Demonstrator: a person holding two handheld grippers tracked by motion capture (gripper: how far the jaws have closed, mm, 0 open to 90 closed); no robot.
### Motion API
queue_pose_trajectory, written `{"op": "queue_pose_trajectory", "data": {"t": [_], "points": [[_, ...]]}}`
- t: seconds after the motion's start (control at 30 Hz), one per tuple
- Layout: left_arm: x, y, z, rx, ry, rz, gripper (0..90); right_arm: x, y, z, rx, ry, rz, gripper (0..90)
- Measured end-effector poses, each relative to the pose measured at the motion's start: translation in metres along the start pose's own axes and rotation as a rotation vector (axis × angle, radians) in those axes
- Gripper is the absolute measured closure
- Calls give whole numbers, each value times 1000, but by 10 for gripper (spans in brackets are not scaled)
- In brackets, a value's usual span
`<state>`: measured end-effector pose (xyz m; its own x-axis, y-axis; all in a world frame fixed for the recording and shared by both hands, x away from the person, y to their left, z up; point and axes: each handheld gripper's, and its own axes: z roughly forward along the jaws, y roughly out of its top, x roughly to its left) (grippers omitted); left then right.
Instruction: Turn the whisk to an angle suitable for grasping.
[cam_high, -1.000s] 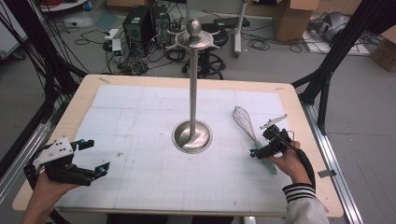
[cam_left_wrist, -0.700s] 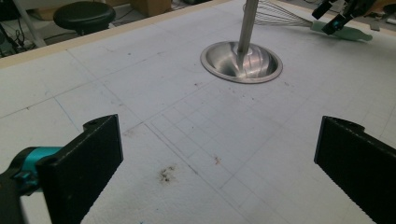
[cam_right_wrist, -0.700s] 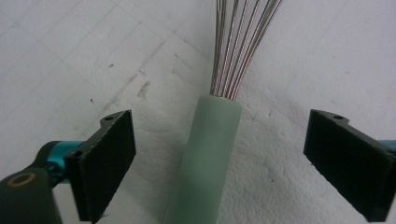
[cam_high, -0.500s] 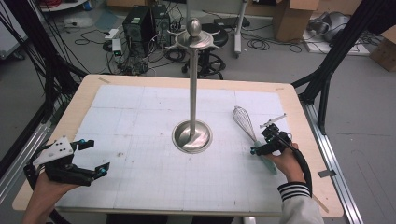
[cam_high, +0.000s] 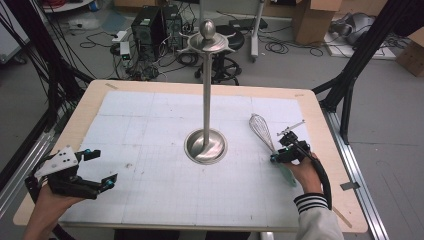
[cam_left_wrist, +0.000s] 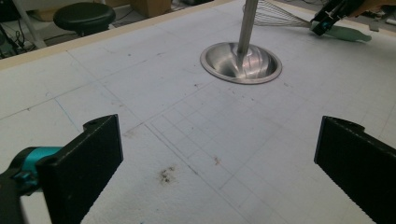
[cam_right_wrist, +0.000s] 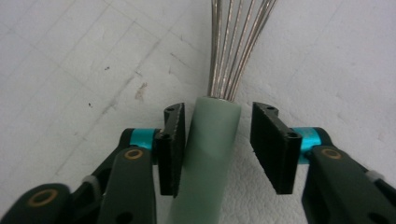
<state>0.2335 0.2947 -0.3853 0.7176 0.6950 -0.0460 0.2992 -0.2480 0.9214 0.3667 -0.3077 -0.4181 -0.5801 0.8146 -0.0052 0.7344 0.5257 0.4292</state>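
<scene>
Right gripper closing around a whisk's pale green handle

Its jaws have just been narrowing; one pad touches, the other is apart, so the whisk may roll or twist. It lies at right of the high view, wires toward upper left, handle lower right. Left gripper rests open.

The stand rises at the counter's centre; whisk lies at three o'clock; elsewhere passage is free.

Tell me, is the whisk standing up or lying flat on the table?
Lying flat. The whisk rests on the white mat, its green handle between the jaws of the right gripper, which have just been closing.
</scene>
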Motion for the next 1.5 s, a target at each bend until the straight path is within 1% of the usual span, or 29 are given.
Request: {"op": "queue_pose_trajectory", "data": {"t": [0.03,0.1,0.17,0.23,0.27,0.4,0.47,0.57,0.73,0.77,0.8,0.87,0.9,0.93,1.0,1.1,1.17,1.2,1.27,1.43,1.47,1.5], "points": [[0,0,0,2,1,1,17,1,1,0,-3,-5,-10,605],[-1,0,1,2,1,2,17,2,2,-1,6,-11,-7,621],[-1,1,1,6,0,9,17,1,2,1,7,-5,3,629],[-1,1,1,7,1,9,17,1,3,0,16,-8,26,638],[-1,1,1,5,1,7,17,1,3,0,18,-6,27,642],[-2,1,0,2,2,4,17,3,7,0,47,-11,83,662],[-1,1,0,3,3,8,17,3,9,0,58,-14,97,677],[-1,1,-1,3,4,8,17,5,10,0,67,-26,71,689],[-1,1,-1,0,6,7,17,5,11,-1,68,-25,77,693],[0,1,-1,2,6,9,17,6,11,-1,67,-32,75,693],[-1,1,-1,0,5,7,17,5,11,-1,64,-27,58,693],[0,1,-1,2,6,9,17,7,11,-3,57,-31,60,693],[-1,1,-1,0,5,5,17,6,11,-4,48,-27,53,693],[-1,1,-1,0,5,5,17,7,11,-5,52,-20,60,693],[-1,1,-1,1,5,5,17,6,11,-7,46,-10,46,694],[0,0,-1,3,7,3,17,7,12,-10,37,-1,38,694],[0,0,-1,7,7,6,17,7,12,-14,17,1,27,694],[0,0,0,6,7,4,17,8,13,-16,14,13,30,694],[0,0,0,7,8,4,17,9,14,-21,-1,23,10,694],[-1,1,0,5,8,5,17,13,15,-38,-33,52,-61,693],[-1,1,-1,8,8,9,17,13,14,-42,-42,56,-69,693],[-1,1,-1,4,7,7,17,13,14,-45,-50,82,-69,693]]}}
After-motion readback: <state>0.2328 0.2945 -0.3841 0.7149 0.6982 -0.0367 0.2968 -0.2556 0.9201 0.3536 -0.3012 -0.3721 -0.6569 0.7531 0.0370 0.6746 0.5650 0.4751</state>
